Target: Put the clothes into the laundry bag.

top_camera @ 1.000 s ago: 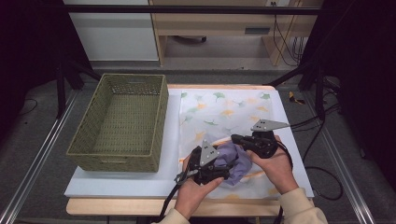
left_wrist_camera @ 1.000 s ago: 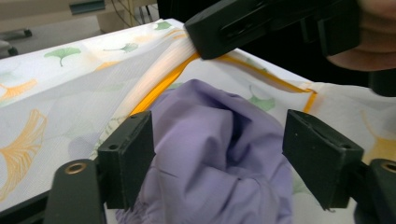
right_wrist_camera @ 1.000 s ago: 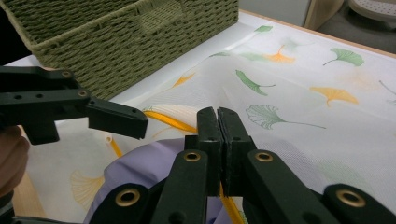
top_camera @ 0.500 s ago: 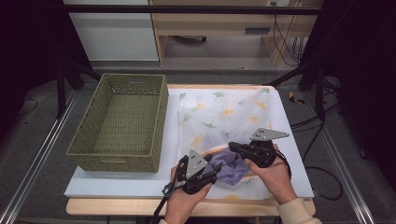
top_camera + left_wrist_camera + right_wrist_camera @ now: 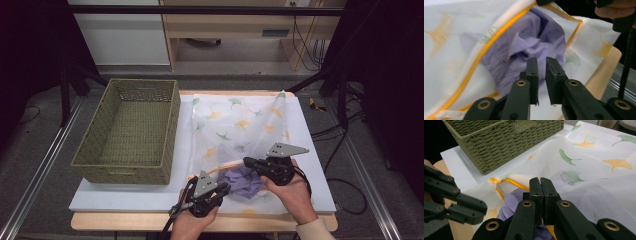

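Note:
A white mesh bag printed with ginkgo leaves lies on the table, its orange-zipped mouth facing me. A crumpled purple cloth sits in that mouth. My right gripper is shut on the bag's upper zipper edge and holds the mouth lifted. In the right gripper view its jaws are pressed together over the mesh. My left gripper points at the cloth from the near left. Its jaws have just been closing. In the left gripper view they stand a narrow gap apart with the purple cloth just beyond the tips and nothing visibly pinched.
An empty green wicker basket stands on the left half of the white board. The wooden table edge runs right under my hands. Metal rails flank the table, and cables lie on the floor at the right.
Both hands have drawn back toward the near edge. The left gripper's jaws have narrowed from wide to almost closed. The purple cloth now shows in the bag's mouth between the grippers.

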Action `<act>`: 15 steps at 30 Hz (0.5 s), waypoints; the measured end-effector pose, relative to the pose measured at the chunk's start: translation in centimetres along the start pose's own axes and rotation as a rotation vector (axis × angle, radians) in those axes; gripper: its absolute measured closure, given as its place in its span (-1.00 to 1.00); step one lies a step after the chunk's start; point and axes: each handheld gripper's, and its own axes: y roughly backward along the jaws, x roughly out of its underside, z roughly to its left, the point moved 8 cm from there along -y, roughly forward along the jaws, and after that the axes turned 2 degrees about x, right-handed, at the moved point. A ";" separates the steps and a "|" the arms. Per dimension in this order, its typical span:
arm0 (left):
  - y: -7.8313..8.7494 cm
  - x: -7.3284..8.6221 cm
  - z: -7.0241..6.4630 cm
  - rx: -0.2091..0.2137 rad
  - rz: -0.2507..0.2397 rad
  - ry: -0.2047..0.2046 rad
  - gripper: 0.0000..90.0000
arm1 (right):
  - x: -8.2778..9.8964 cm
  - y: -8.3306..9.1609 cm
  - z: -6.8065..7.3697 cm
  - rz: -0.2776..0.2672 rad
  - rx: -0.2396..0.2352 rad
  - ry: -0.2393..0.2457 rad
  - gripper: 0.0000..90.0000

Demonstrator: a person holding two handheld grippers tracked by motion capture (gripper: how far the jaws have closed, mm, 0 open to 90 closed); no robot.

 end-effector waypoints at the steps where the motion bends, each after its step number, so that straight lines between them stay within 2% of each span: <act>1: -0.1 0.2 -0.1 0.008 0.011 -0.006 0.87 | 0.1 0.0 0.0 -0.001 -0.004 0.000 0.98; 5: -1.1 1.1 -0.4 0.009 0.052 0.001 0.95 | 0.3 0.0 -0.2 -0.006 -0.004 -0.006 0.98; 9: -1.7 1.4 -0.6 0.008 0.078 -0.015 0.99 | 0.4 0.3 -0.2 -0.015 -0.008 -0.013 0.98; 15: -2.6 2.1 -1.5 0.029 0.127 -0.035 0.99 | 0.6 0.4 -0.5 -0.014 -0.006 -0.022 0.98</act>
